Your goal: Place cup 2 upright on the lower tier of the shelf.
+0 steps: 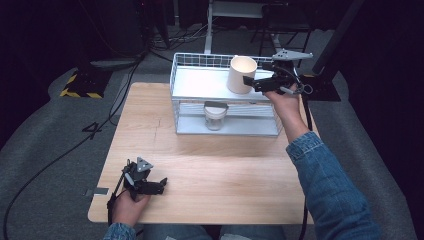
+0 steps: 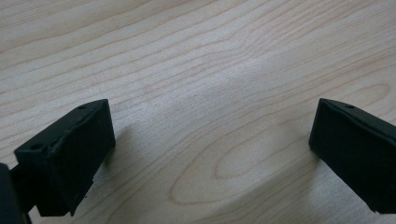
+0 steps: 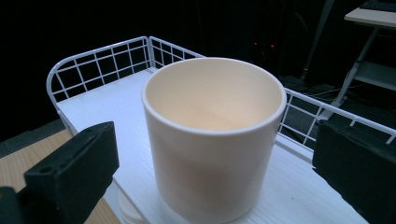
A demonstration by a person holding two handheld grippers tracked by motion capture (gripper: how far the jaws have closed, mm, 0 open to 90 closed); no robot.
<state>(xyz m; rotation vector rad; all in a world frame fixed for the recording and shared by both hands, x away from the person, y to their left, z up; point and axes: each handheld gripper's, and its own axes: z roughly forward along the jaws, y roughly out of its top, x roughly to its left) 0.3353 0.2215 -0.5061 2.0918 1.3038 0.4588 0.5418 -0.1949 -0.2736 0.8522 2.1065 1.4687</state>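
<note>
The right gripper (image 3: 215, 186) stands wide open, the cream cup (image 3: 214, 140) between its jaws but unpressed on the rack's top shelf (image 3: 93, 112); placing looks done, backing straight off next; the left gripper (image 2: 210, 158) gapes, holding nothing.

We judge this a lab: around the wooden desk (image 1: 200, 165), grey carpet (image 1: 45, 150), trailing cables (image 1: 60, 155), hazard-taped stand base (image 1: 80, 85).
</note>
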